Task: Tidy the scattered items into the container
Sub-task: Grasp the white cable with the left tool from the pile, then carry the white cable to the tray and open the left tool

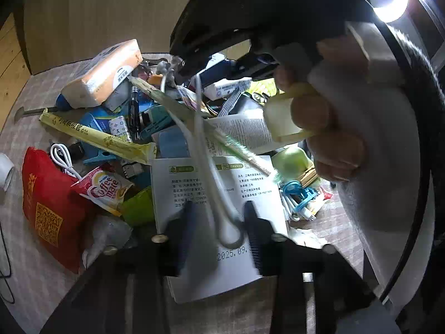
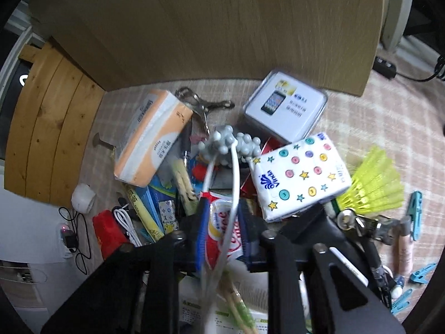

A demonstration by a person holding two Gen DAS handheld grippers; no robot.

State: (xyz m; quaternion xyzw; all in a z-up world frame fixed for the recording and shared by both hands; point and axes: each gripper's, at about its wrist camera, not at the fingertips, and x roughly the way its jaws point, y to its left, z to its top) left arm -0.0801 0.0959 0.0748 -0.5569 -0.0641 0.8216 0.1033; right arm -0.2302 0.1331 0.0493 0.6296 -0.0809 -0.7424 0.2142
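progress: early by the look of it; no container seen in either view; pile (image 1: 155,128) heaped on the checked cloth (image 2: 389,128); nearly everything left to move
left gripper (image 1: 219,231): fingers apart, white wire massager (image 1: 200,128) running up between them toward 12 o'clock; contact not clear, cannot tell if gripped
right gripper (image 2: 222,231): blue pads (image 2: 201,231) set apart either side of the same wire handle; knobbed grey head (image 2: 230,144) at 12 o'clock; clamped or not, cannot tell
counts, right view: two tissue packs, orange (image 2: 153,139) at 10 o'clock and dotted Vinda (image 2: 300,175) at 2; one phone tin (image 2: 286,105); one yellow shuttlecock (image 2: 372,183) at 3
counts, left view: one red pouch (image 1: 47,208); one Coffee-mate sachet (image 1: 103,189); one white leaflet (image 1: 222,192)
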